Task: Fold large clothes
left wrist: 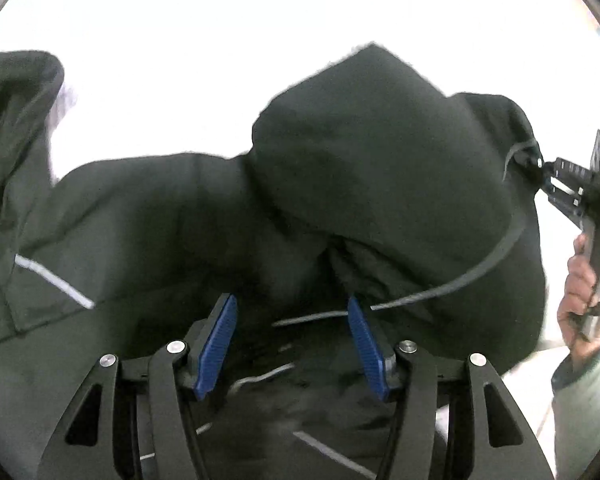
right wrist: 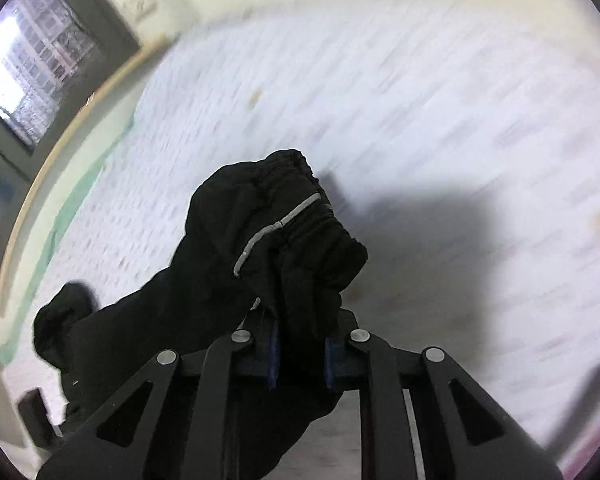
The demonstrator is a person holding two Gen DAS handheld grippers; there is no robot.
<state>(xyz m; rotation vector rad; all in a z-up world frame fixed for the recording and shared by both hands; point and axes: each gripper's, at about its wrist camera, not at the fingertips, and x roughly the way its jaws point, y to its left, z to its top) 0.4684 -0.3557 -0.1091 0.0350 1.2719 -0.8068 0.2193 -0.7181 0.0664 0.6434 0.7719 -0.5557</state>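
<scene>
My left gripper (left wrist: 292,344) hangs over the dark jacket (left wrist: 180,220) with its blue pads (left wrist: 216,344) spread apart, cloth lying beneath them but not pinched. My right gripper (right wrist: 300,356) is clamped on the jacket's gathered cuff (right wrist: 300,220), which bunches up above the pads, a grey reflective strip (right wrist: 276,228) running across it. Beyond my left fingers the hood (left wrist: 380,152) lies heaped on the body. The jacket rests on a white patterned bedsheet (right wrist: 420,100); farther off, a window (right wrist: 40,60).
</scene>
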